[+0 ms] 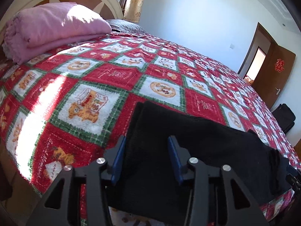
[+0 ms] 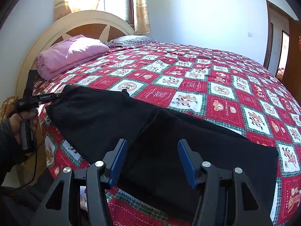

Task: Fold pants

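Note:
Black pants [image 2: 112,120] lie folded along the near edge of the bed, on a red patchwork quilt [image 2: 188,86]. One end is doubled back over the middle, with a fold edge running diagonally. In the left wrist view the pants [image 1: 169,131] lie under and beyond my left gripper [image 1: 146,141], which is open with the cloth between its blue pads. My right gripper [image 2: 152,145] is open just above the folded layer. The left gripper also shows in the right wrist view [image 2: 58,96], at the pants' far left end.
A folded pink blanket [image 1: 52,28] and a striped pillow [image 2: 131,39] lie by the headboard [image 2: 84,22]. A brown door [image 1: 274,71] stands open at the right, with a black bag [image 1: 284,116] on the floor beside the bed.

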Demonstrator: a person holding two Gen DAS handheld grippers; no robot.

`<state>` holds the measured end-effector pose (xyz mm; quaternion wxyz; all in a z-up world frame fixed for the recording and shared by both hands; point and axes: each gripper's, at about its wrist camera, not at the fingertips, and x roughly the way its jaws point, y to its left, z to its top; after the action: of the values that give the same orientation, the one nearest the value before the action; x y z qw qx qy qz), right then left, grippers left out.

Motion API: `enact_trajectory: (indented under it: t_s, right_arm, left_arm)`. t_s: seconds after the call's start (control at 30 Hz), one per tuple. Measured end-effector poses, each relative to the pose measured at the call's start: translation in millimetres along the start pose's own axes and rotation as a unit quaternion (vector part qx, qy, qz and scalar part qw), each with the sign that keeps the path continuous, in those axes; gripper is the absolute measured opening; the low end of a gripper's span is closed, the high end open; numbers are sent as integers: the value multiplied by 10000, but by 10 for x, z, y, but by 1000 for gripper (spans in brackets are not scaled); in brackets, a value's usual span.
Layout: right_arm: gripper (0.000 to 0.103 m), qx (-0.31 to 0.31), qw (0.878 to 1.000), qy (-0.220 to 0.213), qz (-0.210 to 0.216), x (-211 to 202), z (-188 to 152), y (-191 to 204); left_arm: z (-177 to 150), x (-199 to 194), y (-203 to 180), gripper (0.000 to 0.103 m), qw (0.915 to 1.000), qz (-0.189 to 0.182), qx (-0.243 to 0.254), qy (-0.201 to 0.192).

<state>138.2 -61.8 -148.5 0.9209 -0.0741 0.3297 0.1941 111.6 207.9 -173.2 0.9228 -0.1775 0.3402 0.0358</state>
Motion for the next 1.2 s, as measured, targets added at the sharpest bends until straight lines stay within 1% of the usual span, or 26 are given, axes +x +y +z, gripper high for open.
enact_trajectory:
  t_s: [0.03,0.1,0.17,0.2,0.23,0.27,0.3,0.33,0.37,0.43,0.47,0.57,0.63,0.7,0.83,1.0,1.07,1.2]
  right_arm:
    - [58,2,10000,10,-3,4,-4,-1]
    - [58,-1,10000,26,-12,11,-11,-1]
    - [58,-1,10000,22,-21,9,-13,3]
    - [58,0,10000,27,-19,12,-13,1]
    - [58,-1,10000,25,-20,9,-12,0]
    - [58,-4,10000,16,-27,8,-13,-2]
    - [58,-4,10000,-15,-55,-2,-5,-8]
    - [58,-1,10000,-40,-71,-15,5,-16]
    - [58,7,9999,-71,-86,-31,18,-32]
    - [58,74,9997,-175,-146,-85,50,-89]
    - [58,142,9995,-218,-169,-111,69,-133]
    - [58,329,9987,-301,-233,-172,110,-252]
    - [58,463,9979,-341,-290,-210,125,-337]
    - [58,571,9971,-376,-340,-246,138,-410]
    - [58,723,9955,-448,-422,-328,162,-517]
    - [58,856,9932,-598,-513,-496,203,-646]
    - [59,885,9925,-650,-545,-562,207,-701]
    - [61,942,9903,-757,-681,-729,186,-866]
  left_arm:
    - [-1,13,63,56,9999,-100,-124,-1]
    - [-6,37,180,57,9984,-387,-416,6]
    - [-4,33,172,57,9984,-432,-366,12]
    - [0,28,159,55,9985,-443,-308,33]
    - [8,16,154,47,9984,-489,-284,59]
    - [16,0,154,42,9981,-544,-297,64]
    - [36,-29,168,28,9974,-631,-336,47]
    - [55,-52,180,24,9963,-750,-418,24]
    - [87,-98,211,23,9944,-884,-576,-48]
    - [142,-160,211,22,9911,-1107,-731,-127]
    - [166,-199,188,22,9898,-1205,-738,-189]
    - [232,-294,86,22,9882,-1319,-710,-304]
    - [272,-348,21,21,9856,-1477,-735,-358]
    - [312,-392,-32,21,9805,-1745,-829,-373]
    - [367,-508,-194,20,9761,-1982,-780,-433]
    - [424,-727,-524,19,9702,-2278,-535,-621]
    - [439,-824,-694,19,9677,-2394,-373,-703]
    - [435,-996,-1109,18,9594,-2706,61,-787]
